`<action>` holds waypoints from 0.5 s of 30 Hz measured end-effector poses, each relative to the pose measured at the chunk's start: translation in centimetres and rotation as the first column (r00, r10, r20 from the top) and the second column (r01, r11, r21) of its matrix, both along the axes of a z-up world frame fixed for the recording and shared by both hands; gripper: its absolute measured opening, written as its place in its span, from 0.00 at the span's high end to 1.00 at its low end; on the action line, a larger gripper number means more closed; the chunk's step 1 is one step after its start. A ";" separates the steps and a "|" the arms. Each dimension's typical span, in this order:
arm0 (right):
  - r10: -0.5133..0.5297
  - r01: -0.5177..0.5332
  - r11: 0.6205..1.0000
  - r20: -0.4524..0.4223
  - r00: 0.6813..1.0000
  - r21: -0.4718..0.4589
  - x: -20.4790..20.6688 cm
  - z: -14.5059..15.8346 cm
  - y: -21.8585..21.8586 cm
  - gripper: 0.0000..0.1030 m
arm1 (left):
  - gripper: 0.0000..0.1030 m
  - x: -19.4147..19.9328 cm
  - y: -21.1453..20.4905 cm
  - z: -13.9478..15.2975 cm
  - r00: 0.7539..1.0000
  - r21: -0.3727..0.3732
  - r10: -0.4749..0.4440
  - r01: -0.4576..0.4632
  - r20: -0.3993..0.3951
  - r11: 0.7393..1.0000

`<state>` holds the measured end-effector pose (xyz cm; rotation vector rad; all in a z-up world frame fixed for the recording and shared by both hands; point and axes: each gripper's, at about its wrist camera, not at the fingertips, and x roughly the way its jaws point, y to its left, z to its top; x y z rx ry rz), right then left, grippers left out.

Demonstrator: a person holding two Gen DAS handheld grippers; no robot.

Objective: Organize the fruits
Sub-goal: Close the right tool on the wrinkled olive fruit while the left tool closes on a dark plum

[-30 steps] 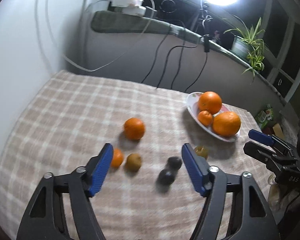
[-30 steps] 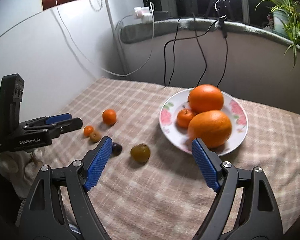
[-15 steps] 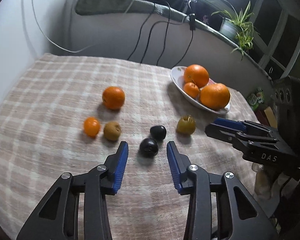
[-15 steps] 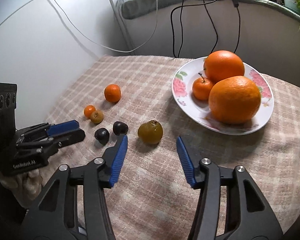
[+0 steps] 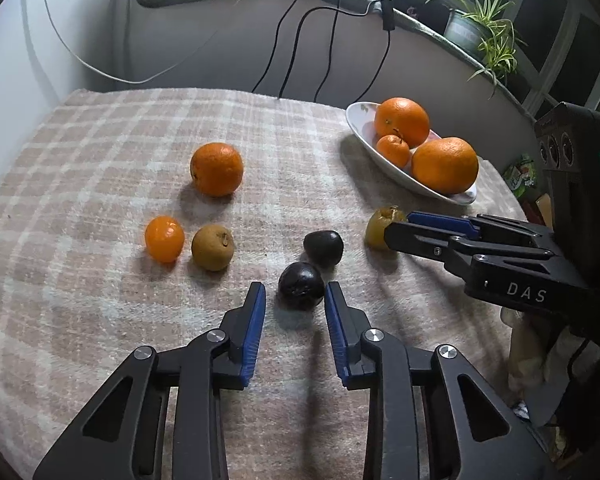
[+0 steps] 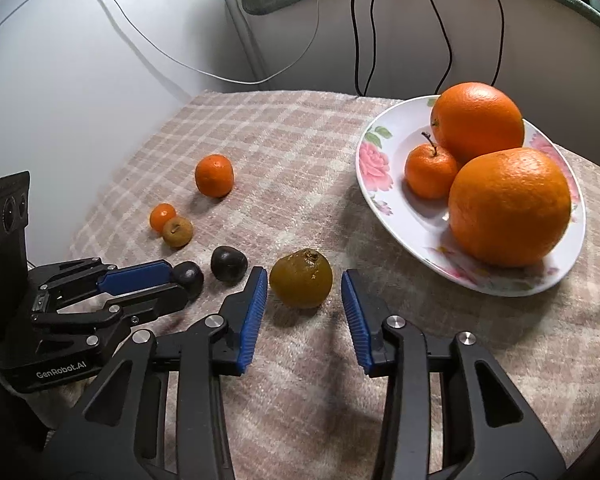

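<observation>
1. Left wrist view, from the left: a small glossy tangerine (image 5: 164,239) lies at nine o'clock of a dull brown, rough-skinned fruit (image 5: 213,247), the two just beside each other; a loose orange (image 5: 217,169) sits at twelve o'clock of the pair.
2. Centre: the left gripper (image 5: 295,300) has its blue ribbed jaws closing around the nearer dark plum (image 5: 301,286). The plum sits between the tips, but the pads do not yet press on it. A second dark plum (image 5: 323,248) lies just beside it at one o'clock.
3. Right: the right gripper (image 6: 304,291) is likewise closing, with the yellow-brown pear-like fruit (image 6: 301,278) between its tips and a gap visible on both sides.
4. Far right: a shallow white floral plate (image 6: 375,164) at two o'clock holds two big oranges and a small stemmed one.
5. Handling, as a judgement: both plums look smooth, round and light, likely to roll or squirt out, so grip across the widest middle and gently. The pear-like fruit looks soft and bruised, so a light squeeze at its belly suits it.
6. Surface: the checked cloth (image 5: 100,140) is nubby and soft, which should damp rolling.
</observation>
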<state>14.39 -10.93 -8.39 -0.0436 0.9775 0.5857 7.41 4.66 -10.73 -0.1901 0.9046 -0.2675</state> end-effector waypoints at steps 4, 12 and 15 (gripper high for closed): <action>0.006 -0.006 1.000 -0.014 1.000 0.004 0.3 -0.5 0.3 0.62 | 0.73 0.2 -0.1 0.0 1.000 -0.001 -0.006 0.006 0.000 1.000; 0.025 -0.025 1.000 -0.012 1.000 -0.003 0.5 -0.6 0.8 0.67 | 0.77 0.4 -0.5 -0.2 1.000 -0.004 -0.015 0.015 -0.007 1.000; 0.024 -0.024 1.000 -0.013 1.000 -0.001 0.5 -0.6 0.7 0.69 | 0.77 0.6 -0.5 -0.2 1.000 -0.008 -0.012 0.012 -0.009 1.000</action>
